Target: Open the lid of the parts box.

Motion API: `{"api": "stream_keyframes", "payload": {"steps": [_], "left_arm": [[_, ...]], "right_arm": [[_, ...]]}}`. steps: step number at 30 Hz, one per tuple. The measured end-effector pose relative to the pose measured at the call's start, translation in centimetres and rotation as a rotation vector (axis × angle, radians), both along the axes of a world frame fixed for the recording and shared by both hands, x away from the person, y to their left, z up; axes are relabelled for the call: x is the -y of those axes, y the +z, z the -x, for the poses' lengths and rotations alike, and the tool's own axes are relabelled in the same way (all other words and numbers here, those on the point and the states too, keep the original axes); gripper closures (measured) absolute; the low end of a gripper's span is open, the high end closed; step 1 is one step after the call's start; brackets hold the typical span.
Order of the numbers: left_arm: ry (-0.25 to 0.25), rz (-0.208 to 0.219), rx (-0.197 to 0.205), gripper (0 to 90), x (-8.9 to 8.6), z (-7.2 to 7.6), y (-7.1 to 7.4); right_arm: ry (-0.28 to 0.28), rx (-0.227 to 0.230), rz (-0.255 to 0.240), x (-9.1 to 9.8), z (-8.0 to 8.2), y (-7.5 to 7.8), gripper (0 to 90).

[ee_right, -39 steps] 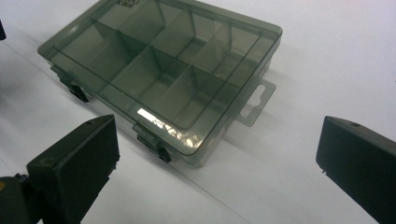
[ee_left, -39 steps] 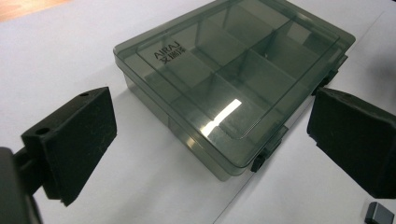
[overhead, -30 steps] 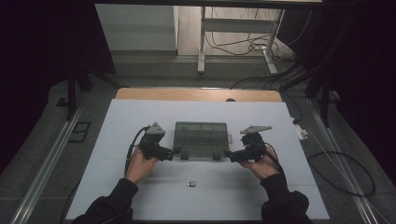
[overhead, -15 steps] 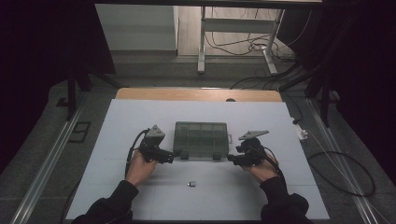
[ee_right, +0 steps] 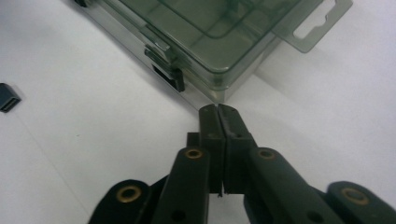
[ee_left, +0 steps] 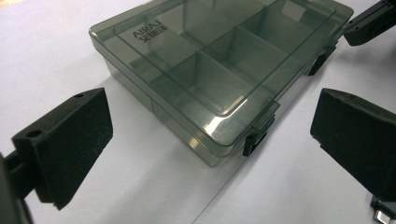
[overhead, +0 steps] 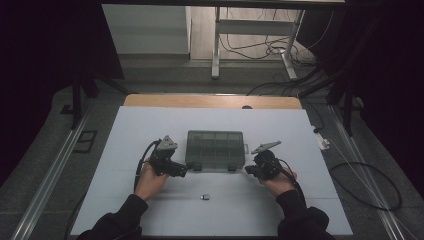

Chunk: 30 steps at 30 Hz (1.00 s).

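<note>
**Two grippers flank a closed compartment box**

A white table (overhead: 125, 140) fills the middle of the high view, with a wooden strip along its far edge. At its centre lies a smoky, see-through compartment box (overhead: 216, 149), lid down, its dividers visible through the plastic and two dark latches (ee_left: 254, 135) on the side facing the person.

The left gripper (overhead: 181, 171) rests at the box's near left corner. Its jaws stand spread wide, one on either side of that corner in the left gripper view, pressing on nothing.

The right gripper (overhead: 248, 170) sits just off the near right corner. Its jaws have just been closing and are now pressed together with nothing between them; in the right gripper view their tips nearly meet the box corner, beside the right latch (ee_right: 173, 77).

A small dark part (overhead: 204, 197) lies alone on the table, nearer the person and apart from the box.
</note>
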<state>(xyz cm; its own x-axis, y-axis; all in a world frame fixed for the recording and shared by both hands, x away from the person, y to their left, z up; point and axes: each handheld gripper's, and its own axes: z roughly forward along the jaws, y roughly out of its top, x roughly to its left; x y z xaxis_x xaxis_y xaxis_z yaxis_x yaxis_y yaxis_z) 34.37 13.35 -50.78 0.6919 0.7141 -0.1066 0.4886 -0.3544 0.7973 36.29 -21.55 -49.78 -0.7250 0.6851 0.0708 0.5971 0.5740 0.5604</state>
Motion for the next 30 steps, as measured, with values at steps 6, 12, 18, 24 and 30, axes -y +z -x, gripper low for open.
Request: {"api": "stream_keyframes", "payload": {"steps": [6, 12, 18, 24, 30], "left_arm": [[0.004, -0.013, 0.004, 0.0, -0.09, -0.08, -0.13], [0.008, -0.014, 0.002, 0.0, -0.19, -0.16, -0.20], [0.005, -0.034, -0.001, 0.0, -0.07, -0.20, -0.30], [0.016, -0.036, -0.011, 0.0, -0.16, -0.29, -0.24], [0.023, -0.031, -0.024, 0.0, -0.17, -0.37, -0.28]], "right_arm": [[-0.003, 0.003, 0.017, -0.24, -0.34, -0.67, 89.8], [0.002, 0.020, 0.029, -0.58, -0.47, -1.00, 89.8], [-0.004, 0.024, 0.002, -0.37, -0.46, -0.75, 89.8], [-0.011, 0.031, -0.019, -0.19, -0.31, -0.37, 89.8], [-0.008, 0.034, -0.038, -0.13, -0.11, -0.10, 89.8]]}}
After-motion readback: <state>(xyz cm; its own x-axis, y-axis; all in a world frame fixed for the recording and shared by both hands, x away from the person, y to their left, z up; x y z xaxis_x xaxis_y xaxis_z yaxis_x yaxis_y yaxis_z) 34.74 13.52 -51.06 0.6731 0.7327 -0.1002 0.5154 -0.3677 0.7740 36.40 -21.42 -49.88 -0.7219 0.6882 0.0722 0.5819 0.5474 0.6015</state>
